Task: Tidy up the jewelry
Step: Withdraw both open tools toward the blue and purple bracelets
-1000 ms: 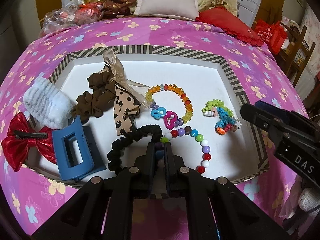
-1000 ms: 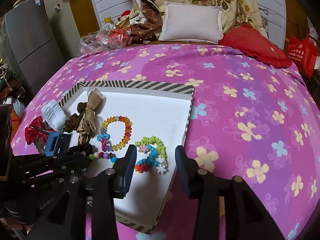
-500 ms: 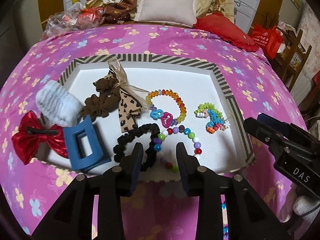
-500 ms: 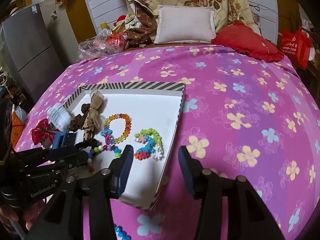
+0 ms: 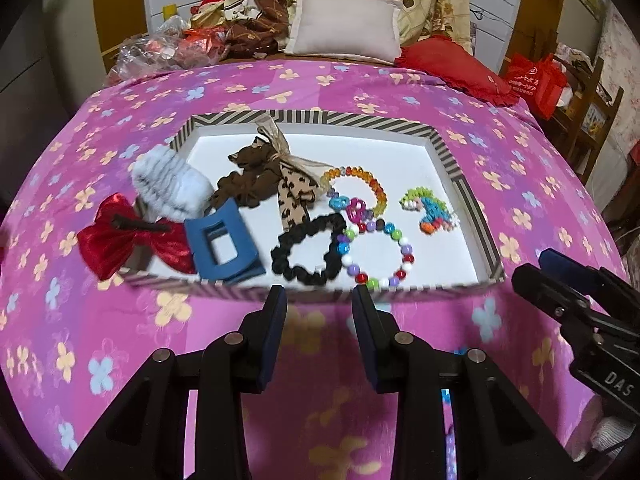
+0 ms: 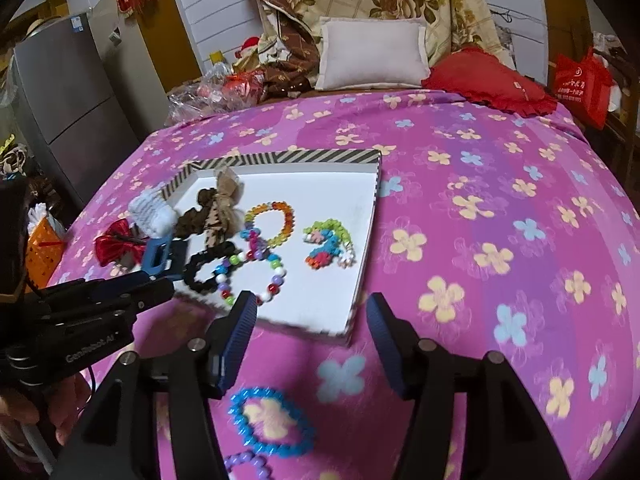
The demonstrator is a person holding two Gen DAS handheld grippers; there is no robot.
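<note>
Multicolour bead bracelet (image 5: 378,254) lies flat in the striped tray (image 5: 464,188) on the bed (image 6: 500,208), just beside the black scrunchie (image 5: 310,252): sorted in. Left gripper (image 5: 320,334) empty, jaws spread. Right gripper (image 6: 310,342) jaws have just been opening, nothing between them; blue bracelet (image 6: 270,420) lies below, probably next.

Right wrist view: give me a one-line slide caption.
Open right claw hovers over the pink floral bedspread, a blue bead bracelet below it, the striped tray of jewelry just beyond.

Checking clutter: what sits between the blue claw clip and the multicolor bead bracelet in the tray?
The black scrunchie lies between the blue claw clip and the bead bracelet; clearest in the left wrist view.
</note>
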